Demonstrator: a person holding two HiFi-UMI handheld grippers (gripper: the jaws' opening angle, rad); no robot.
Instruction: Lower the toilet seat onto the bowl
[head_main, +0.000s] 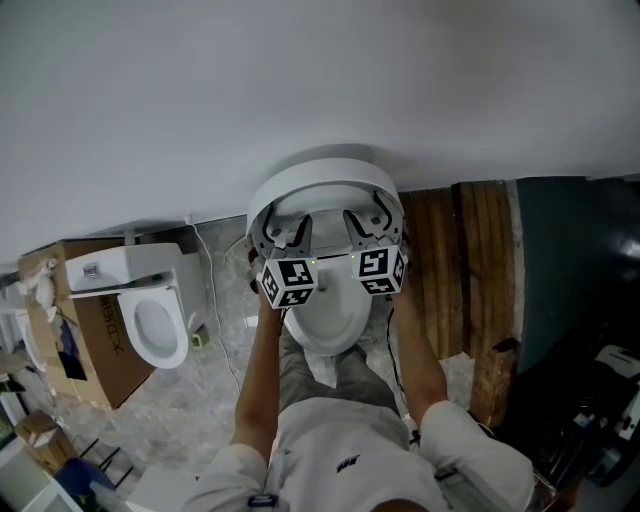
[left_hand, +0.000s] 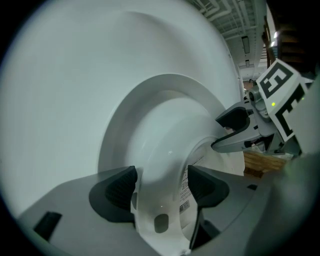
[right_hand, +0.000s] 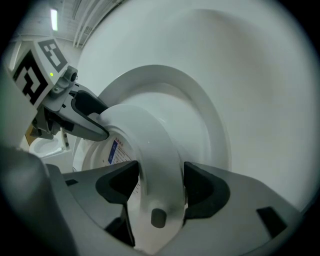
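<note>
The white toilet seat (head_main: 325, 178) stands raised with the lid against the wall, above the bowl (head_main: 330, 315). Both grippers reach up to its front rim side by side. In the left gripper view the seat ring (left_hand: 160, 160) passes between the jaws of my left gripper (left_hand: 161, 187) (head_main: 287, 232), which stand wide with a small gap at the right pad. In the right gripper view the seat ring (right_hand: 155, 165) fills the space between the jaws of my right gripper (right_hand: 161, 185) (head_main: 366, 226), and both pads lie against it. Each gripper view shows the other gripper beside it.
A second toilet (head_main: 150, 320) sits in a cardboard box (head_main: 95, 345) at the left, with a cable (head_main: 215, 300) running down beside it. Wooden boards (head_main: 470, 260) and a dark panel (head_main: 570, 260) stand at the right. The person's legs are right in front of the bowl.
</note>
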